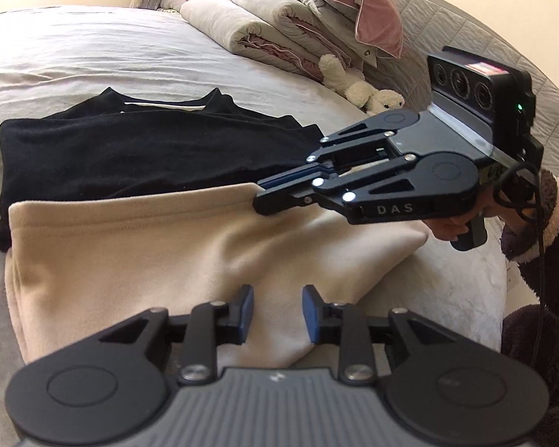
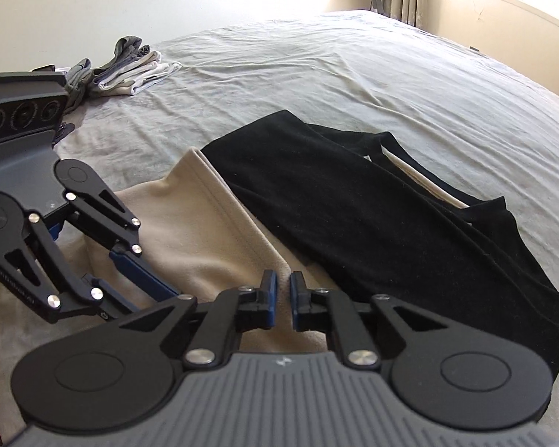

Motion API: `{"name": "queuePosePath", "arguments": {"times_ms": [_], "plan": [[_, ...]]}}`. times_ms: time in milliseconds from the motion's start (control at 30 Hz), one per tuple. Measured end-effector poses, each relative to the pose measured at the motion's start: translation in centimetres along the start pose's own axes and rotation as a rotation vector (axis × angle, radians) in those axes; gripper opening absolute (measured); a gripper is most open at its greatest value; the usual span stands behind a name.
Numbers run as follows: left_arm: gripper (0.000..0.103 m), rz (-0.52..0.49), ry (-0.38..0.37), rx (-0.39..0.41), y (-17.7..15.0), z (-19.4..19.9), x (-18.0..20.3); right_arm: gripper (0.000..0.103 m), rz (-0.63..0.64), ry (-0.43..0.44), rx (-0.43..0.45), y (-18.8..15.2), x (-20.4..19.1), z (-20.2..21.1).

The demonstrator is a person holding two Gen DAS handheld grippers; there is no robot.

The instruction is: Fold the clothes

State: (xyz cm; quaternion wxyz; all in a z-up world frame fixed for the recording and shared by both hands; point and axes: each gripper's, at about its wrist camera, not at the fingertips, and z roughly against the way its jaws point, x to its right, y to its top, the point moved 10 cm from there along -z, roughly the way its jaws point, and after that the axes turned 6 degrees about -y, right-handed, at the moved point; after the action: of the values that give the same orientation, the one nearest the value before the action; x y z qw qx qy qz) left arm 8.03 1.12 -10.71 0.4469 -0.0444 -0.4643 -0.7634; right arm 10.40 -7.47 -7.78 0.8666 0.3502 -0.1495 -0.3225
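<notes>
Bedroom, grey sheet [image 2: 316, 74] over a wide bed, daylight at upper right of the right wrist view. Black garment [image 1: 130, 149] lies flat mid-frame, already folded by the look of it, a pale strip showing at its neckline. Cream fleece garment [image 1: 149, 253] lies just below it in the left wrist view, its hemmed edge overlapping the black one; soft, thick, creased near the bottom.

Left gripper [image 1: 277, 313]: jaws apart, hovering over the cream fabric, nothing between them.
Right gripper [image 2: 283, 298]: jaws almost together with a thin gap; no cloth seen pinched, tips at the cream hem's corner.

Judgement: cream piece mid-fold. Next move calls for pinching both near corners and carrying them over evenly.

Folded socks [image 2: 130, 70] upper left; rolled quilts [image 1: 279, 18] and plush toy [image 1: 357, 85] at top.
</notes>
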Motion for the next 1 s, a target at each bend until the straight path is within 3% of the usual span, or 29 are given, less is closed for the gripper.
{"name": "queuePosePath", "arguments": {"times_ms": [133,333,467,533,633,800,1000], "plan": [[0.033,0.017,-0.001,0.001,0.0,0.0,-0.2,0.010,0.049,0.014,0.038,-0.3,-1.5,1.4],[0.034,0.013,0.007,-0.007,-0.1,-0.1,-0.4,0.014,0.098,0.043,-0.038,-2.4,-3.3,0.4],[0.037,-0.007,0.012,-0.012,-0.2,-0.3,-0.3,0.019,-0.030,0.080,0.006,-1.1,-2.0,0.9],[0.037,-0.011,0.011,-0.014,-0.2,-0.4,-0.3,0.027,-0.124,0.110,0.048,-0.1,-0.7,1.4],[0.037,-0.016,0.012,-0.016,-0.2,-0.4,-0.3,0.029,-0.217,0.098,0.065,0.8,1.5,1.2],[0.039,-0.032,0.014,-0.019,-0.3,-0.5,-0.2,0.029,-0.266,0.040,-0.021,0.2,3.5,-1.3],[0.041,-0.045,0.016,-0.021,-0.4,-0.6,-0.2,0.029,-0.269,0.035,-0.071,0.1,3.4,-3.0]]}}
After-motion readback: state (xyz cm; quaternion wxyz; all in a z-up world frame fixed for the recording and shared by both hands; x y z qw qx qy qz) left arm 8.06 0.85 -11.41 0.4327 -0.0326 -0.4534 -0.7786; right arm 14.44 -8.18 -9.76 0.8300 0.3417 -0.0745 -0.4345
